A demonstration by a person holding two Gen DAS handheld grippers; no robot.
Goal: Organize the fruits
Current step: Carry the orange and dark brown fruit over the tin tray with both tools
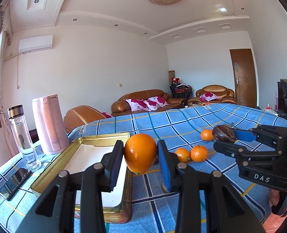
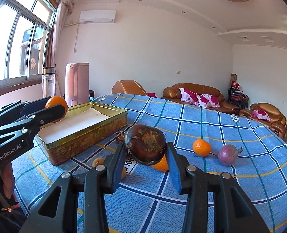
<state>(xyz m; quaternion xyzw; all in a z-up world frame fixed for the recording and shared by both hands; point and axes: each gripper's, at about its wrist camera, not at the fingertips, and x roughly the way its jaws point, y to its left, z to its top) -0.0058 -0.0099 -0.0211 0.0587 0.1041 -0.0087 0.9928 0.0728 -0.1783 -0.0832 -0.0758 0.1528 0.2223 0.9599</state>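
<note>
Fruits are held in both tongs at once, above the blue checked tablecloth (image 2: 201,120). The left tongs (image 1: 140,153) are closed to a narrow gap on an orange (image 1: 140,152), pinched at its sides and raised just beside the near right corner of the gold tin (image 1: 104,136). The right tongs (image 2: 145,147) are closed likewise on a dark brown, flattened fruit (image 2: 145,147), held clear of the cloth, well right of the tin.

For the step in hand, judged to be the placing of each fruit in the tin, the orange is best carried left over the rim, lowered close to the white floor, and only then released, so that rolling is avoided. The brown fruit should be kept still meanwhile.

The orange is slightly egg-shaped, its long axis near upright. The brown fruit is gripped across its width, its scruffy flat face turned toward the camera.

Two small oranges (image 1: 190,153) lie touching on the cloth, a third (image 1: 207,135) farther back, and a purple fruit (image 2: 228,155) lies near it.
</note>
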